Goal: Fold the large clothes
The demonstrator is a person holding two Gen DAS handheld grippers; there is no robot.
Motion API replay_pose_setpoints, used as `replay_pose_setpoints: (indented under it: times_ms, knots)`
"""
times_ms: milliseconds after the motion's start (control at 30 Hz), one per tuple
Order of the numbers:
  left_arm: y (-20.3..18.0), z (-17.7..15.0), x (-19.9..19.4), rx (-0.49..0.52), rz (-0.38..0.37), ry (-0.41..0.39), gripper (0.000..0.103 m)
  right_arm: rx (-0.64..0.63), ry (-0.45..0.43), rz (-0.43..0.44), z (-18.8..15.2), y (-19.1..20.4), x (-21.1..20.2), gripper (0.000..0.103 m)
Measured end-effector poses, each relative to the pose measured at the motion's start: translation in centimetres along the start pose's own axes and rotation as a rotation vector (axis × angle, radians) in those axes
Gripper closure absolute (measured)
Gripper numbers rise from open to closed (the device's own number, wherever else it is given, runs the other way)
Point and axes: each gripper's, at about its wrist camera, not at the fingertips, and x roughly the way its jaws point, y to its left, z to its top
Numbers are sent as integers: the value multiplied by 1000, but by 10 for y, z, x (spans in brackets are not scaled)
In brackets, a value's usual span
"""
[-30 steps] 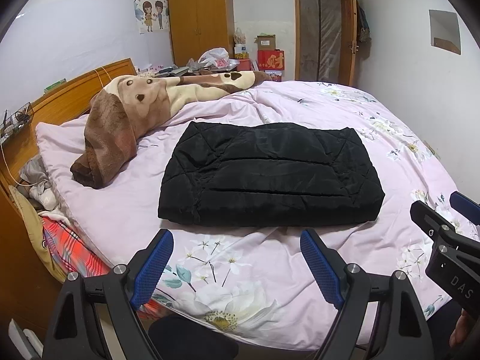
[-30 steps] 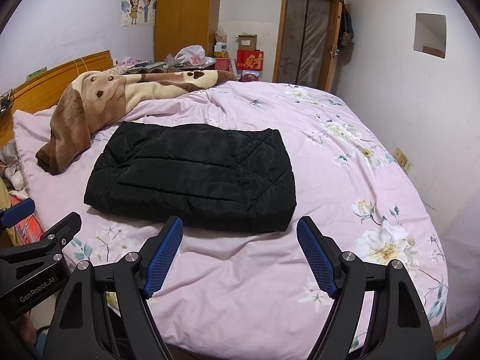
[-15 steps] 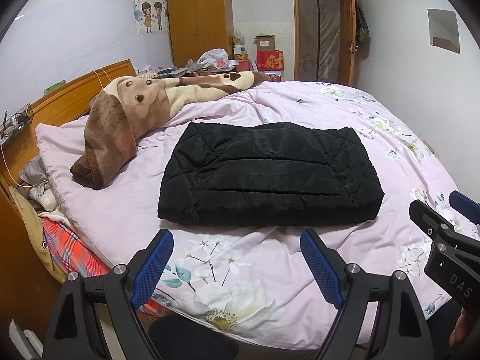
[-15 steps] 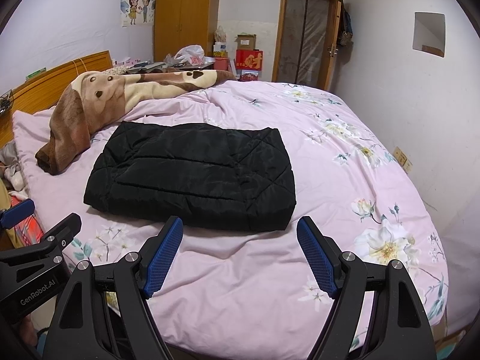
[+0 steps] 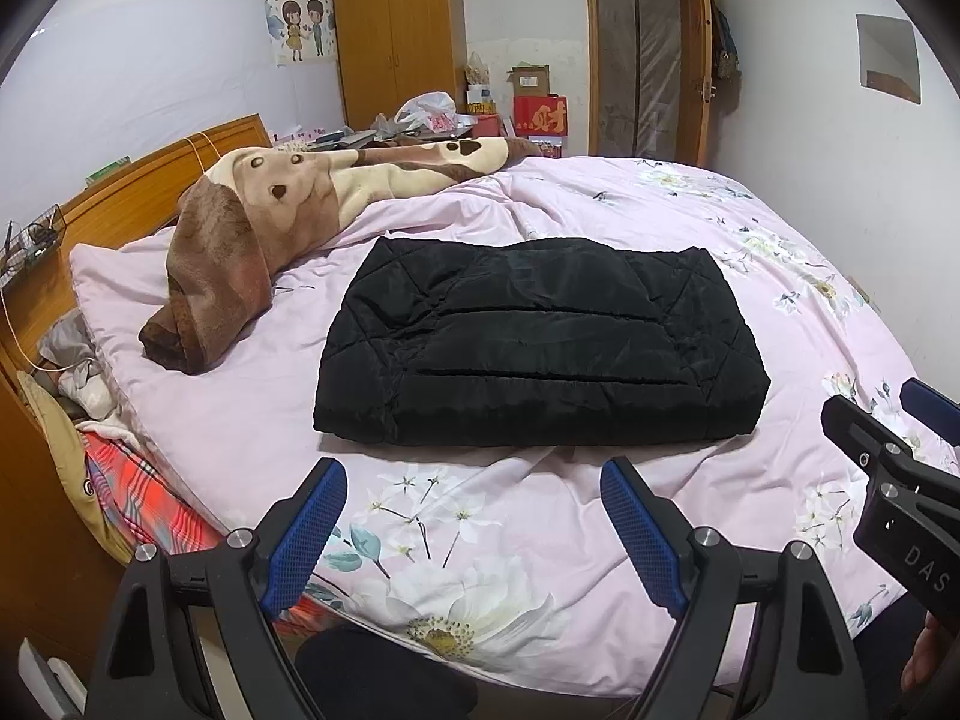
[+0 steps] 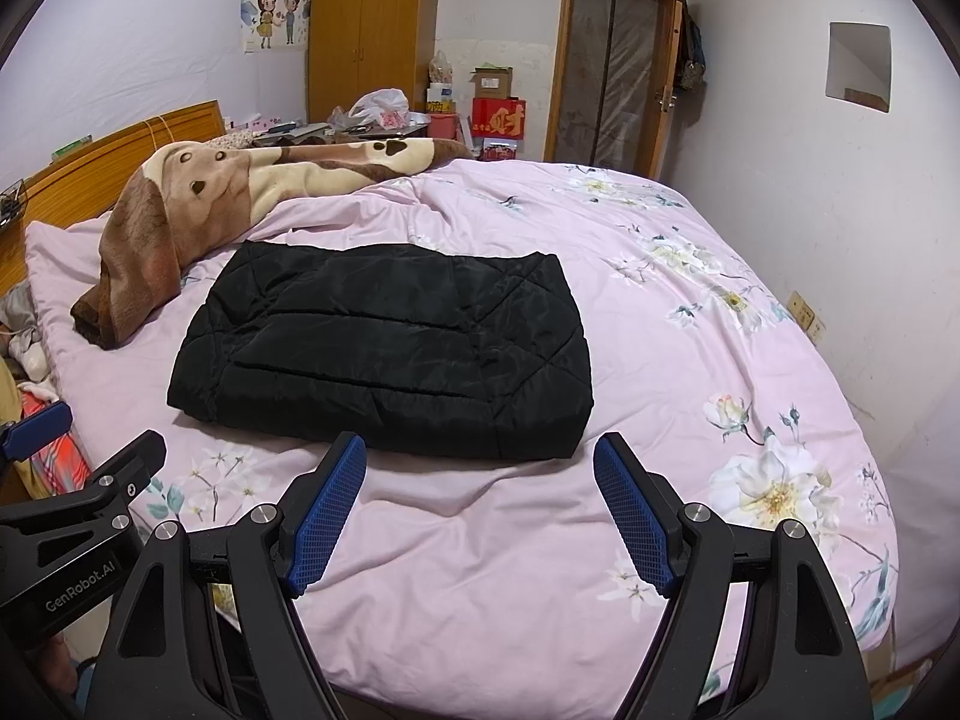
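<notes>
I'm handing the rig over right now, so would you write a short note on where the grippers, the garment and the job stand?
Left gripper: open, empty, hovering over the quilt short of the garment's near edge.
Right gripper: open, empty, same height, just short of the near edge too.
Black quilted jacket: lies on the pink floral quilt mid-bed, folded into a compact rectangle, neither gripper touching it. The brown dog blanket is beside it near the headboard, apart from it.
Done: the jacket looks fully folded.
Left: probably nothing but a tidy-up or one more fold if a smaller bundle is wanted.
</notes>
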Motion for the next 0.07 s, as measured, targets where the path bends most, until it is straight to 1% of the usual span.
replay_pose_setpoints:
  times_ms: [67]
  knots:
    - [0, 0, 0, 1, 2, 0, 17, 2, 1, 0, -2, 0, 0, 25]
